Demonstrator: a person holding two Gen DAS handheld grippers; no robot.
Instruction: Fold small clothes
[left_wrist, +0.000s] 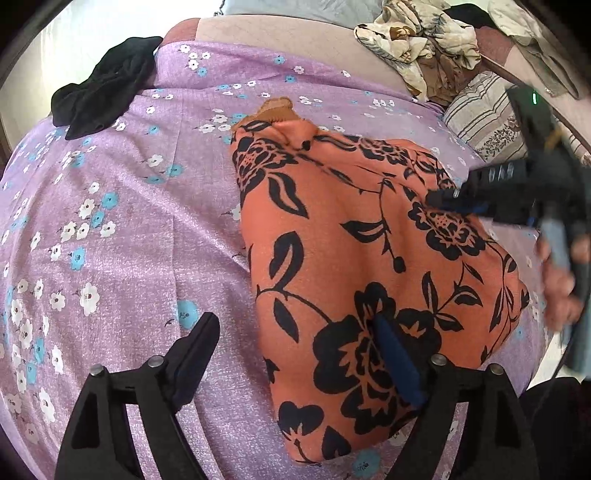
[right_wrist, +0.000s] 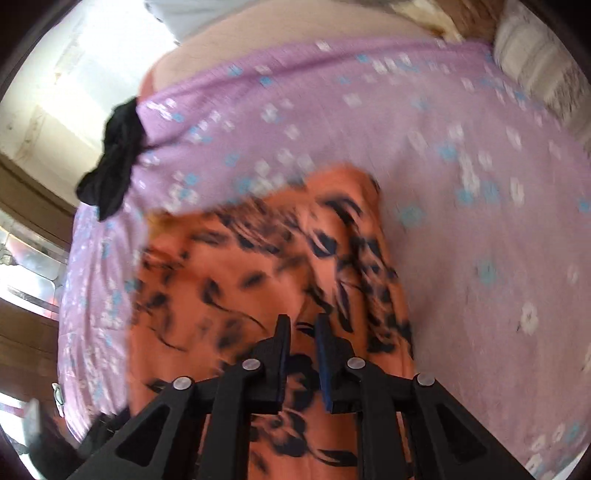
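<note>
so from my end: the orange garment with the black flower print (left_wrist: 354, 258) is lying folded on the purple floral sheet (left_wrist: 122, 229), roughly in the middle of the bed and a bit toward the right side in the left wrist view. my left gripper (left_wrist: 295, 332) has its jaws spread wide, one finger over the bare sheet and the other finger, the one with the blue pad, over the near part of the garment. nothing pinched in it.

right gripper (right_wrist: 303, 325) is over the same orange garment (right_wrist: 258, 266), jaws nearly pressed together with just a narrow gap showing cloth behind it. that view is pretty smeared so i can't tell if it's touching the fabric, but nothing looks caught between the pads.

there's a black piece of clothing (left_wrist: 107, 96) bunched at the far left edge of the sheet, well apart from the orange one, and a cream patterned heap (left_wrist: 417, 40) at the far right by a striped pillow (left_wrist: 484, 114).
</note>
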